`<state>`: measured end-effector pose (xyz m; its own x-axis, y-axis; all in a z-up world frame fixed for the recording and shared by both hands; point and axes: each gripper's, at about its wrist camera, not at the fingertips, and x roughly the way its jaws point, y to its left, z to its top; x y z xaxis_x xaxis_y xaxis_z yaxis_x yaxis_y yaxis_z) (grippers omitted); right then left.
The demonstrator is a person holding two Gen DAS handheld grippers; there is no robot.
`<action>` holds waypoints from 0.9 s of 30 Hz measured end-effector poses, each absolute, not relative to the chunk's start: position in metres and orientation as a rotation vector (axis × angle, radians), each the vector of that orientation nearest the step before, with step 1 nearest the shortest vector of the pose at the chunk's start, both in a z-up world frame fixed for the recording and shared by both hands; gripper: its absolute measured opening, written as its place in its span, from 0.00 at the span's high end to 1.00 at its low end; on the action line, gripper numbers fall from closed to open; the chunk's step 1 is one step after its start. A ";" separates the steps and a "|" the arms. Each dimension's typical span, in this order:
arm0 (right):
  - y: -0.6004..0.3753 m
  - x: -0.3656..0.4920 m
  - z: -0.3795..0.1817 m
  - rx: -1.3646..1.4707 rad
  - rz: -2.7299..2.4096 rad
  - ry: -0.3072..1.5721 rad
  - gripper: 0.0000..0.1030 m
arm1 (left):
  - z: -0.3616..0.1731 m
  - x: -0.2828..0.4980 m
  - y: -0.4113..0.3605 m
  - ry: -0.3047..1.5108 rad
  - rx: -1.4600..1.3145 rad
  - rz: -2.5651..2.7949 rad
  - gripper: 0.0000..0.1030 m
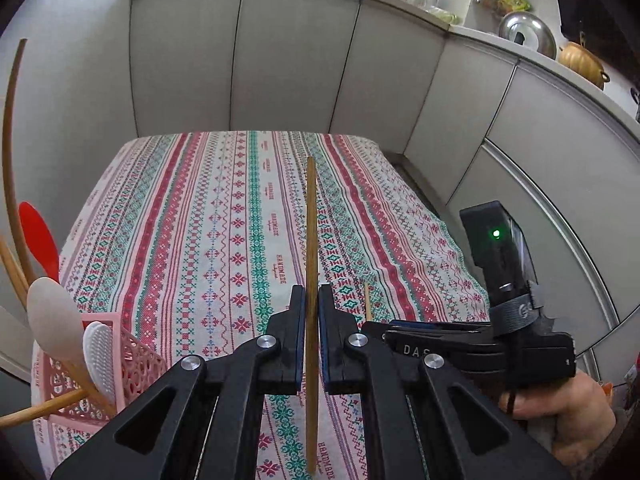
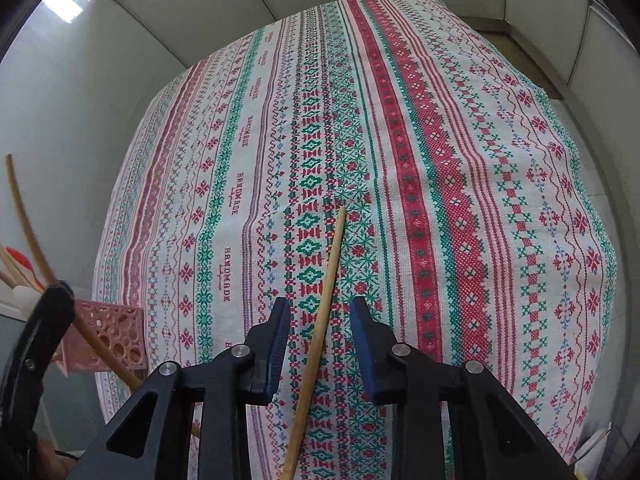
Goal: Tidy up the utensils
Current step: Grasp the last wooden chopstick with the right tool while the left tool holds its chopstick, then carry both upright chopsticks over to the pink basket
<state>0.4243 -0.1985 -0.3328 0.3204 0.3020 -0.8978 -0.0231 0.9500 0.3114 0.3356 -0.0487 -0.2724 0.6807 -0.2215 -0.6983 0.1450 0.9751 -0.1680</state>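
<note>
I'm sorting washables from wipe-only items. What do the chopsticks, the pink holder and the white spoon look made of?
Chopstick in the left gripper and chopstick: probably wood or bamboo, matte tan with faint grain.
Pink holder: likely moulded plastic, with perforated cut-out walls.
White spoon: probably plastic or silicone, smooth head with a soft sheen.

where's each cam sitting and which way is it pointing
Left wrist: rides the left tool, looking along it and down at the tablecloth toward the cabinets; its pads grip a wooden chopstick; the right tool and a hand show.
Right wrist: rides the right tool, looking steeply down at the cloth; a second chopstick lies between its open pads.
Shared: tablecloth, pink basket.
</note>
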 end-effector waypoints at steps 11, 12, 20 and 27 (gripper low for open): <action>-0.172 0.434 -0.346 0.176 0.190 1.238 0.87 | -0.249 0.314 -0.036 0.714 -0.116 -0.238 0.94; -0.172 0.435 -0.347 0.165 0.183 1.241 0.91 | -0.248 0.312 -0.036 0.709 -0.112 -0.238 0.94; -0.176 0.421 -0.307 0.231 0.225 1.136 0.94 | -0.246 0.308 -0.031 0.698 -0.112 -0.233 0.94; -0.179 0.397 -0.255 0.235 0.265 0.942 0.94 | -0.241 0.304 -0.028 0.685 -0.121 -0.238 0.94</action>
